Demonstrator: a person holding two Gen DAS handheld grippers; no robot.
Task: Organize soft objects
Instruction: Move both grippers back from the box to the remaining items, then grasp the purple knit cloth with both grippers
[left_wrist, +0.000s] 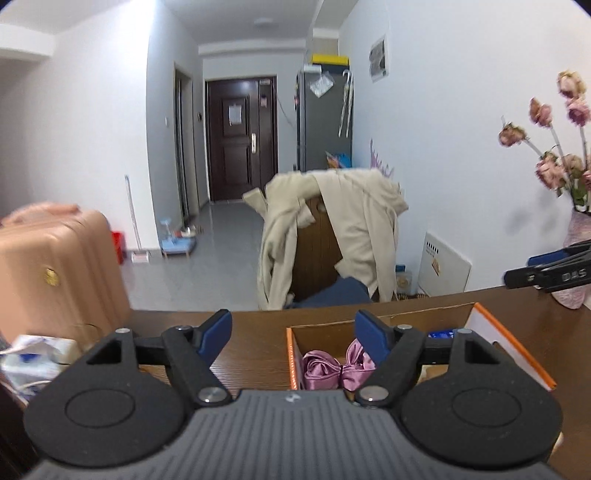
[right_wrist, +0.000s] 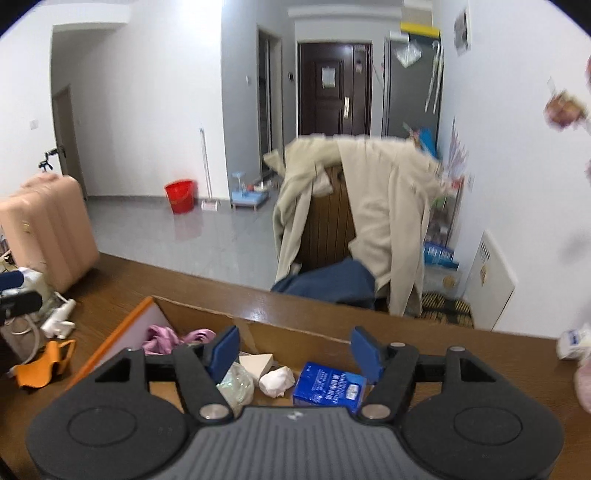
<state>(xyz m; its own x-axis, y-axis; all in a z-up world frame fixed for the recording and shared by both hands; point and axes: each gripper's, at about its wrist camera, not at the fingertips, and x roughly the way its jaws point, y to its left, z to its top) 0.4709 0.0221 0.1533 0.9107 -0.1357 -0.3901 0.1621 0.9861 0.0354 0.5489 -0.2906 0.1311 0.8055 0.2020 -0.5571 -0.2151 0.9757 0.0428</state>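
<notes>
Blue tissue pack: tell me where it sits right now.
In the right wrist view the blue tissue pack lies inside the cardboard box, toward its right end, beside a white crumpled wad.

Both wrist views face door, close above shared box (left_wrist: 513, 334) — table-level.

White letters reading "DAS" stood on a black gripper arm (left_wrist: 554, 275) at the right edge of the left wrist view. White print covered a blue tissue packet (right_wrist: 328, 386) inside the cardboard box (right_wrist: 295, 328) in the right wrist view, but it was too small to be read.
</notes>
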